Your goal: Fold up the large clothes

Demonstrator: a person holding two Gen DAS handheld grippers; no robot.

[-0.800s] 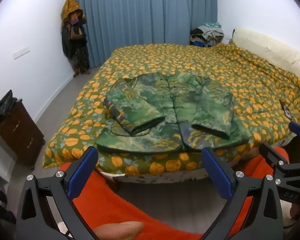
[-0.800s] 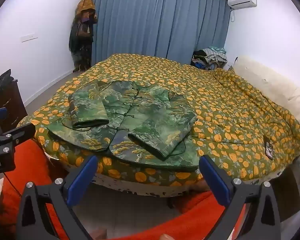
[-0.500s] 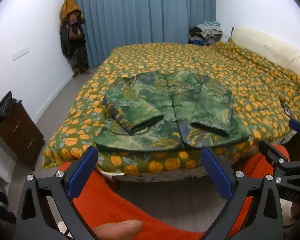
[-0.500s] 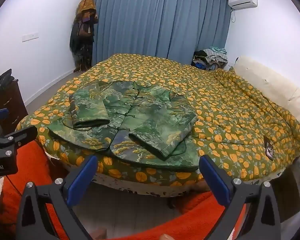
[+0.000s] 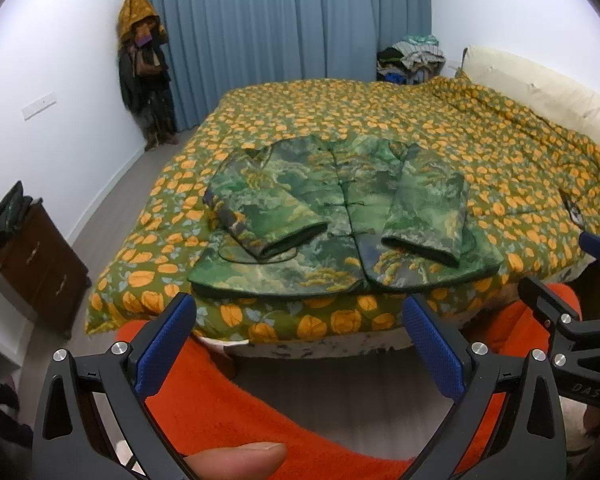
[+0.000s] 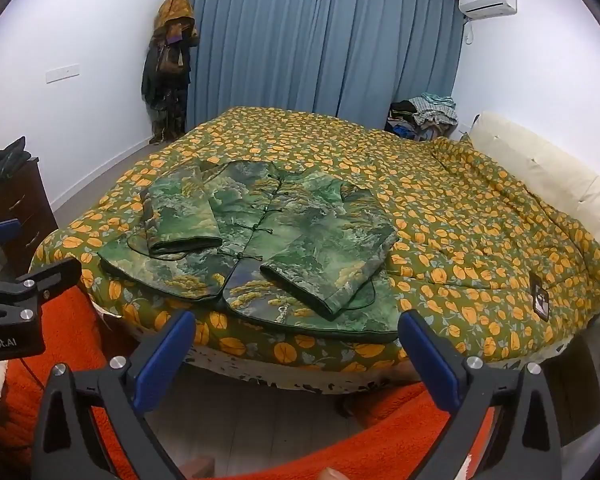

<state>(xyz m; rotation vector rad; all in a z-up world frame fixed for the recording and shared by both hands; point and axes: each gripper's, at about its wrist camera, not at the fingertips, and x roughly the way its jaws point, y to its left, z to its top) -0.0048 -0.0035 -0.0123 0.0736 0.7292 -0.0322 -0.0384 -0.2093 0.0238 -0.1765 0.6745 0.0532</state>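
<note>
Ahead, jacket [image 5: 340,224] beyond both gaping grippers.

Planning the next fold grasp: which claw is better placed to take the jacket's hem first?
Probably left, narrowly. The left claw is open and faces the green jacket almost squarely, hem straight ahead. The right claw is open too, but views the jacket at an angle, mostly to its left. Neither touches it.

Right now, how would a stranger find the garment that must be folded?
Look at the big bed with the orange-leaf quilt. Near its front edge lies a green landscape-print jacket, both sleeves folded inward; no other cloth on the quilt is green-patterned with knot buttons.
</note>
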